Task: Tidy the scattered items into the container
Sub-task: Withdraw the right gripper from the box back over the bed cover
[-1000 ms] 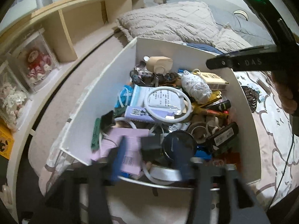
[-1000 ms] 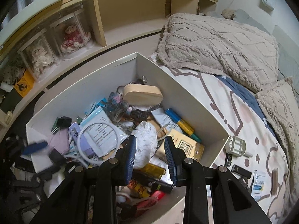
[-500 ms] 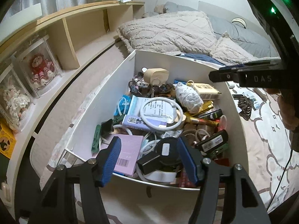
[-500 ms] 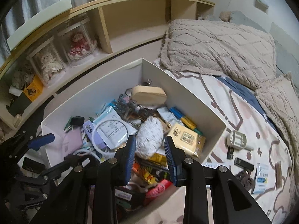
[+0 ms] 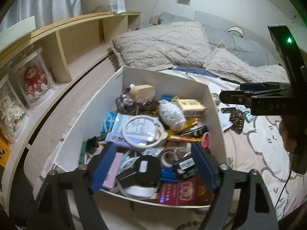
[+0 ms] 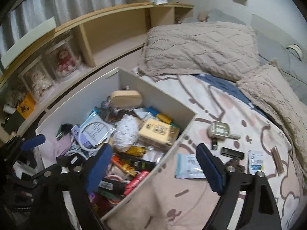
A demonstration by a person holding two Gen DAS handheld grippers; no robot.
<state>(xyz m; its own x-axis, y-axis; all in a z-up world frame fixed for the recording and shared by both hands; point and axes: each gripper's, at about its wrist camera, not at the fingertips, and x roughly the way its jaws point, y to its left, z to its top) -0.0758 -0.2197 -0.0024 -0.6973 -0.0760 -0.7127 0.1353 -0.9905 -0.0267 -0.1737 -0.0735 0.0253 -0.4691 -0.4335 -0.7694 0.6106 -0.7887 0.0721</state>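
Layout relative to the box [image 6: 157, 103], which sits on the bed [image 6: 220, 195] and is filled with small items. In the box: a case [image 6: 126, 97] at the far end, a ball of string [image 6: 126, 132] near the middle, a ring [image 6: 94, 136] lying on a packet to the left of the ball, and a carton [image 6: 155, 132] against the right wall. Outside, right of the box, on the bed: a sachet [image 6: 189, 166] just beside the wall, then a meter [image 6: 218, 130] and a clip [image 6: 232, 153] farther right. Behind the box lies a pillow [image 6: 199, 49]. Left of the box runs a shelf [image 6: 107, 38] holding dolls [image 6: 65, 61].
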